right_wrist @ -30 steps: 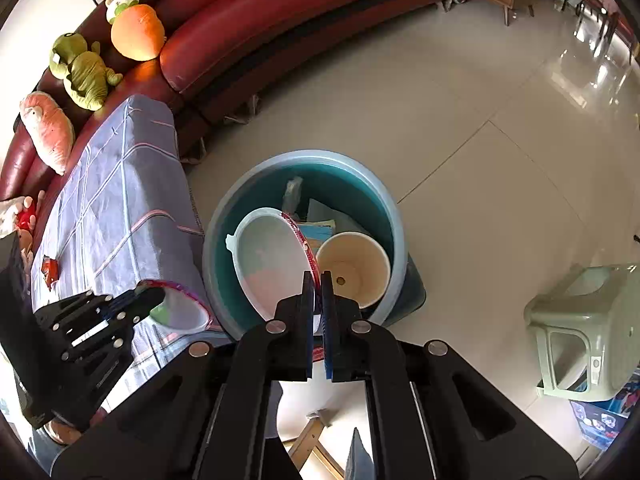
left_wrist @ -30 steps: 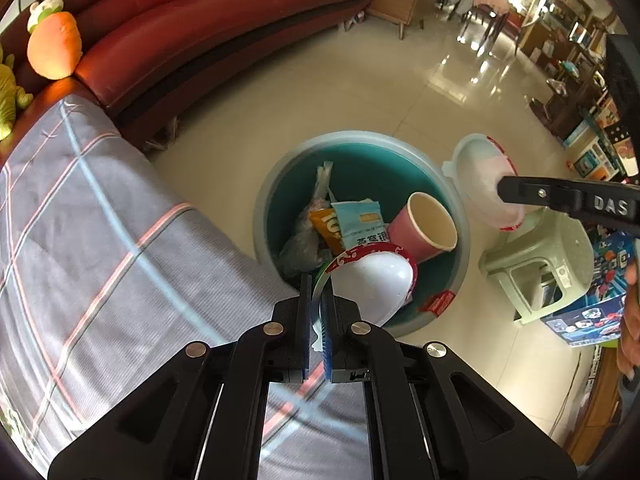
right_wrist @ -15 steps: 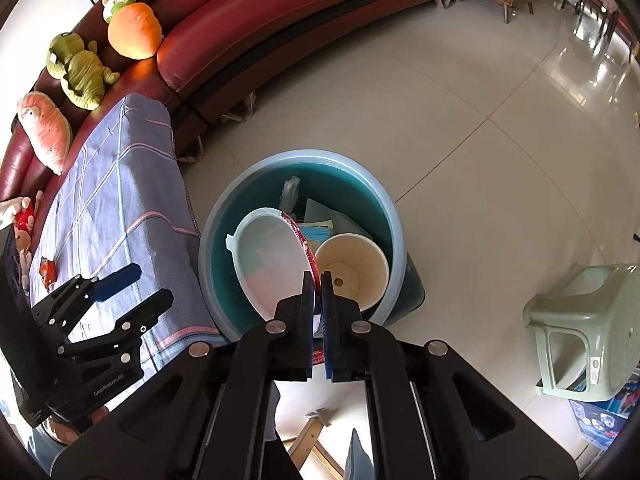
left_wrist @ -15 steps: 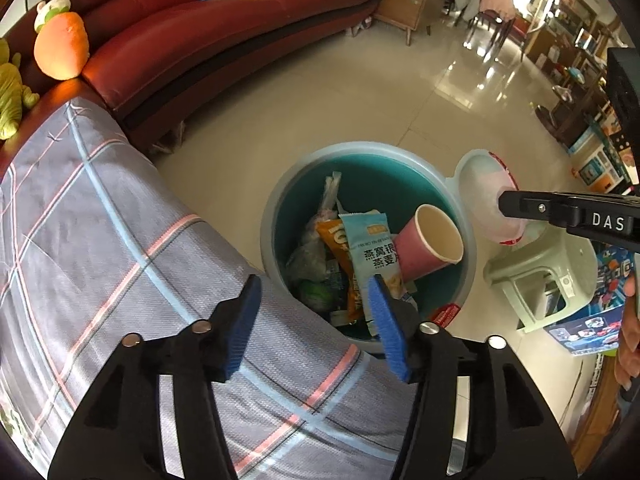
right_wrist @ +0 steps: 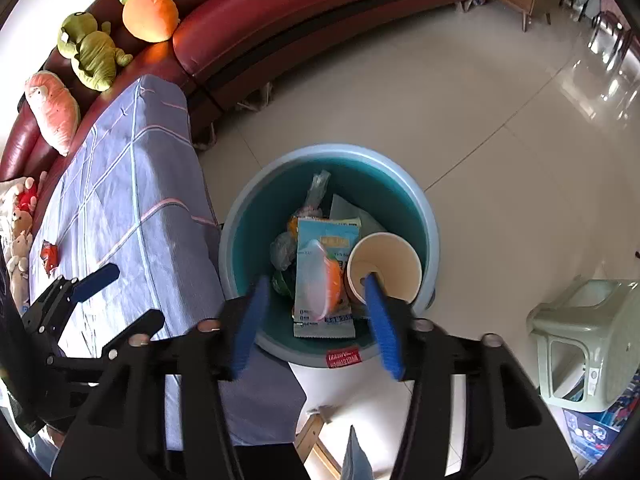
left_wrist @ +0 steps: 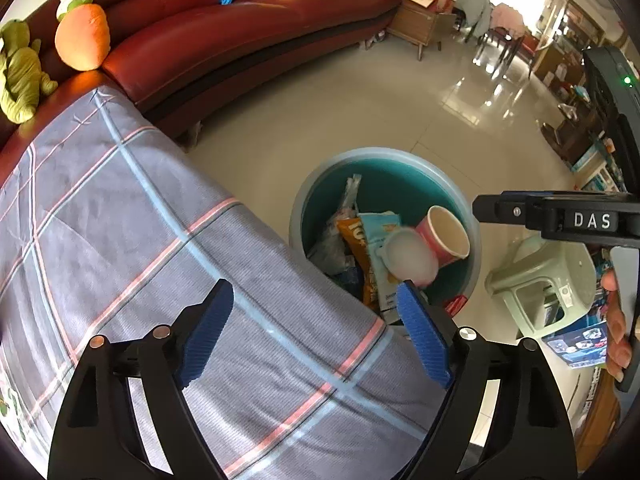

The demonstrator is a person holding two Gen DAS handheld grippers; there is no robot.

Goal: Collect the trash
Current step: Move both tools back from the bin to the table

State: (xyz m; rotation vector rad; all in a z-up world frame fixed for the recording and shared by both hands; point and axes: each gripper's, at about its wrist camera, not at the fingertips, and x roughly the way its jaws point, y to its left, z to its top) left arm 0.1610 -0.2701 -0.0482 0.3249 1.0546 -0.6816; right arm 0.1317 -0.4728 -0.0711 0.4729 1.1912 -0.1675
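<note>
Left gripper [left_wrist: 316,330]: blue pads spread wide, holding nothing, above the grey plaid cloth [left_wrist: 120,240].
Right gripper [right_wrist: 316,320]: pads wide apart, holding nothing, over the round teal plastic bin [right_wrist: 430,240].
Trash: pale plastic lid [right_wrist: 316,280], blurred, among wrappers beside the pink paper cup [right_wrist: 384,266], inside the bin.
Far: curved red leather sofa [right_wrist: 320,12].

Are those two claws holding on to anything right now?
No. The left claw and the right claw are both open and empty; the plastic lid lies loose in the bin.
</note>
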